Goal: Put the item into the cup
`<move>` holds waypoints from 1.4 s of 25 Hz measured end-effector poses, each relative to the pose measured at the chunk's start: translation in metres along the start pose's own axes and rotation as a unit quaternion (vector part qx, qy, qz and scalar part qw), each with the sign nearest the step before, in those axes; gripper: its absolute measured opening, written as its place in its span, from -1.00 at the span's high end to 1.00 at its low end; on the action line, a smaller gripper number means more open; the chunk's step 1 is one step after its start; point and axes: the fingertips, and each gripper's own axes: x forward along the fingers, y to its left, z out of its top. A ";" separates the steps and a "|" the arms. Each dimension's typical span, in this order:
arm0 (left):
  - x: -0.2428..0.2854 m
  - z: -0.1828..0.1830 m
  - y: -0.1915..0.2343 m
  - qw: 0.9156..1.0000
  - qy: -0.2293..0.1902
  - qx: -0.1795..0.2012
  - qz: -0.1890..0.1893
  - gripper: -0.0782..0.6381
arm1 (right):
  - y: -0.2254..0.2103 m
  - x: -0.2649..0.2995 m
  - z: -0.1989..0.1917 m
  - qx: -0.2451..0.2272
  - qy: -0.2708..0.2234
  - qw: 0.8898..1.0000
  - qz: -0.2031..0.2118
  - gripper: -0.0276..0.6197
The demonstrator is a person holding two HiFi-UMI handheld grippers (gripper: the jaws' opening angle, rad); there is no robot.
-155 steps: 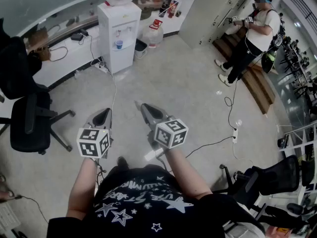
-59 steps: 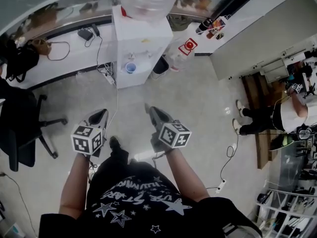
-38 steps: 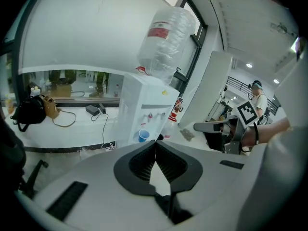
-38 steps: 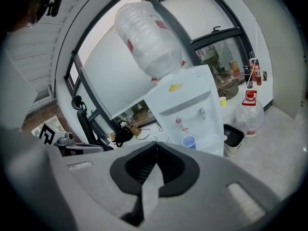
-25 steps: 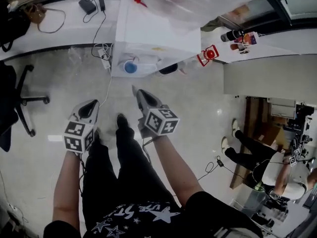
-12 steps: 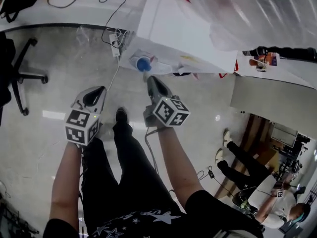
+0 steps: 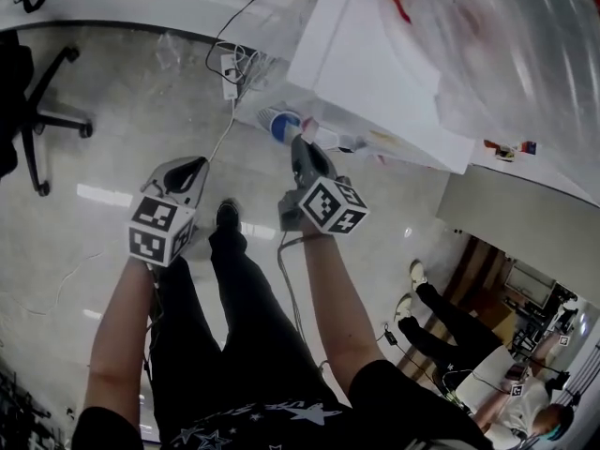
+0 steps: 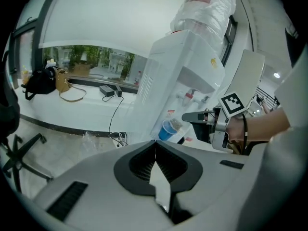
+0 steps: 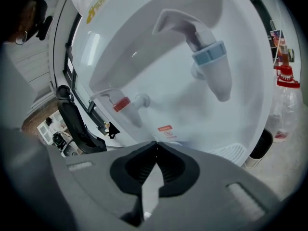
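Note:
A blue cup stands in the alcove of a white water dispenser. In the left gripper view the blue cup shows something pale at its rim that I cannot make out. My right gripper is shut and empty, its tip just right of the cup. From the right gripper view the jaws point into the alcove under the blue tap and the red tap; the cup is out of that frame. My left gripper is shut and empty, lower left of the dispenser, its closed jaws facing it.
A large water bottle sits on top of the dispenser. A power strip with cables lies on the floor by its base. An office chair stands at the left. The drip grille is below the taps. Another person stands lower right.
I have walked up to the dispenser, which now fills the upper right. My right gripper has moved forward to the cup in the alcove. Both grippers stayed shut.

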 end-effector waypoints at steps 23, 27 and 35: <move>0.033 -0.018 -0.021 0.998 0.033 0.020 -0.049 0.76 | -0.008 0.030 -0.007 -0.080 0.012 0.997 -0.013 0.89; 0.030 -0.021 -0.019 0.998 0.036 0.020 -0.051 0.76 | -0.005 0.031 -0.009 -0.072 0.013 0.997 -0.012 0.68; 0.023 -0.021 -0.012 0.998 0.031 0.016 -0.050 0.76 | -0.001 0.025 -0.009 -0.070 0.008 0.997 -0.022 0.68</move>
